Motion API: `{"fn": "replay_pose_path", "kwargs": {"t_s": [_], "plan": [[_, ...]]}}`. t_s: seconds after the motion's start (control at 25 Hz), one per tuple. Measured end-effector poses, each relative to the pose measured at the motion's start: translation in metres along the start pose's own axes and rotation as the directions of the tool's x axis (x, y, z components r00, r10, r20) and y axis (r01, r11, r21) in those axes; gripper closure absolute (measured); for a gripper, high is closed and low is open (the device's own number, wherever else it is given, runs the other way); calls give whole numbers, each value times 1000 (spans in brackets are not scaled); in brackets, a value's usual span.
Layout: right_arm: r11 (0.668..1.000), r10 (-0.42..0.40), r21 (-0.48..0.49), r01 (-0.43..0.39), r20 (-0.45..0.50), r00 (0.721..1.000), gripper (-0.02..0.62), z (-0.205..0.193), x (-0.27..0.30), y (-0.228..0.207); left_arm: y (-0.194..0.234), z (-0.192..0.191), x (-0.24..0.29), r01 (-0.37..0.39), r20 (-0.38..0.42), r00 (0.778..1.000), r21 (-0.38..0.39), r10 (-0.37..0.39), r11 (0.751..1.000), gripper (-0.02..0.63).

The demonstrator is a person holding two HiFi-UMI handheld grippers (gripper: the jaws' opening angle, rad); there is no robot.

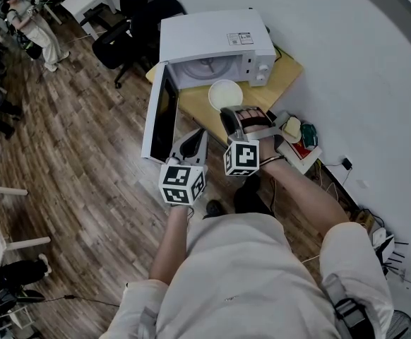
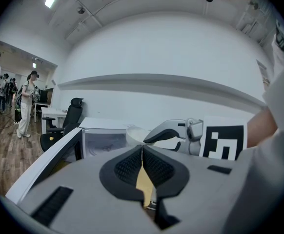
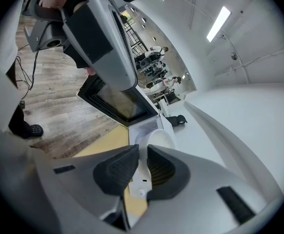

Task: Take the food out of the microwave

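Clamping the white bowl (image 1: 225, 94) at its near rim, the right gripper (image 3: 141, 152) held it; it looked stiff, light, slippery. The left gripper (image 2: 142, 150) sat closed, empty.

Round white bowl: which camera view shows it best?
The head view: nearly the whole round white bowl shows from above, outside the open white microwave. The right gripper view shows only part of it, its rim between the jaws of the right tool. The left gripper view shows just a sliver of rim.
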State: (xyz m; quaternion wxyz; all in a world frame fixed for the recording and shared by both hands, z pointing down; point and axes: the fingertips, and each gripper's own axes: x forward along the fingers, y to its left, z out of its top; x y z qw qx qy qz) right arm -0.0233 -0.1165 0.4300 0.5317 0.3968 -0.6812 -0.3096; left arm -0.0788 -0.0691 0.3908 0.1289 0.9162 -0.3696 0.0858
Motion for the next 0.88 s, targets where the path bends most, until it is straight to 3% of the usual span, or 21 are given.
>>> {"fn": "replay_pose_path", "kwargs": {"t_s": [0.88], "plan": [[1000, -2, -6, 2, -12, 1000, 543, -8, 12, -5, 5, 2, 12, 6, -7, 1000, -1, -6, 1000, 595]]}}
